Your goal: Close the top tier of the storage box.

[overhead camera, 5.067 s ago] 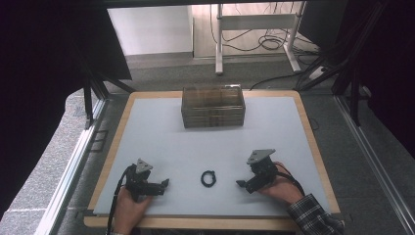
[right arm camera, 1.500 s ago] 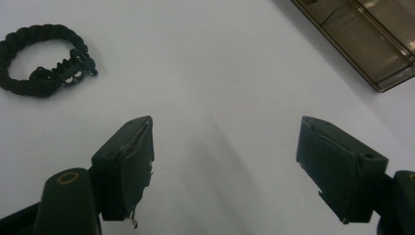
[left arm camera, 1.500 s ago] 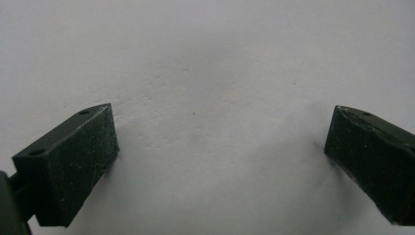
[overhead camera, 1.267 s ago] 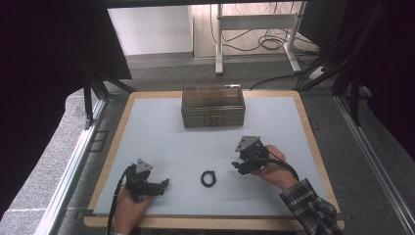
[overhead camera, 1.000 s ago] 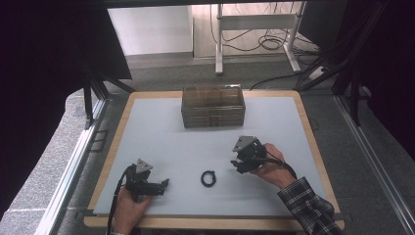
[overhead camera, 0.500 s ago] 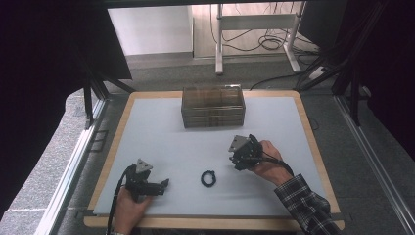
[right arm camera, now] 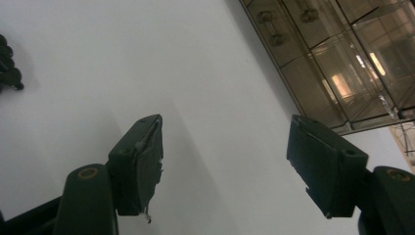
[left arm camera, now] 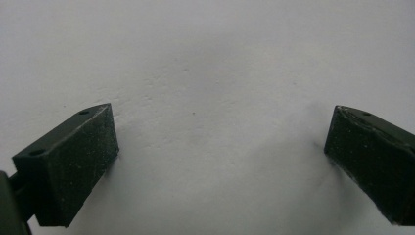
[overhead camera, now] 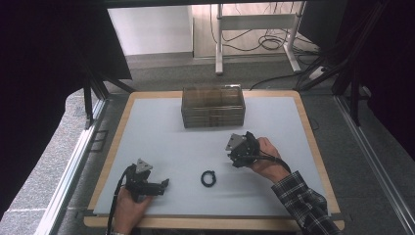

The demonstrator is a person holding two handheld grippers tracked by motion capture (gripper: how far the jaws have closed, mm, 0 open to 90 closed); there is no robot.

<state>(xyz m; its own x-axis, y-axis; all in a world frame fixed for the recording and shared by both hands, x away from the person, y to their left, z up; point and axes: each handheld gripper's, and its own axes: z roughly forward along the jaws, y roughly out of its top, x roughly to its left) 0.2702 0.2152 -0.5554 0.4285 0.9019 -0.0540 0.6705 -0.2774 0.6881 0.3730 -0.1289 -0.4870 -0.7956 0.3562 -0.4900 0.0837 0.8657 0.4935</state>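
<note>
Counter (overhead camera: 161,132): pale grey-white top with a wooden edge, seen from above.

Black ring (overhead camera: 209,178): lies flat on the counter near its front middle, between the 2 grippers and touching neither. It is closer to the right gripper than to the left.

Right gripper (overhead camera: 235,155): held in the person's right hand (overhead camera: 266,159), plaid sleeve behind it, just up and to the right of the ring. In the right gripper view the 2 black jaws stand apart with bare counter between them and nothing gripped; they have just been closing a little. The same view shows the clear box to the upper right of the jaws, and a dark shape at the left edge, cut off by the frame, too little of it to name.

Left gripper (overhead camera: 165,183): held in the left hand (overhead camera: 129,200) at the front left of the counter, well to the left of the ring, jaws pointing toward the ring's side. In the left gripper view the jaws stand wide apart over bare counter, nothing between them.

Clear box (overhead camera: 213,106): transparent, with inner dividers, at the back middle of the counter, well apart from the ring and both grippers.
</note>
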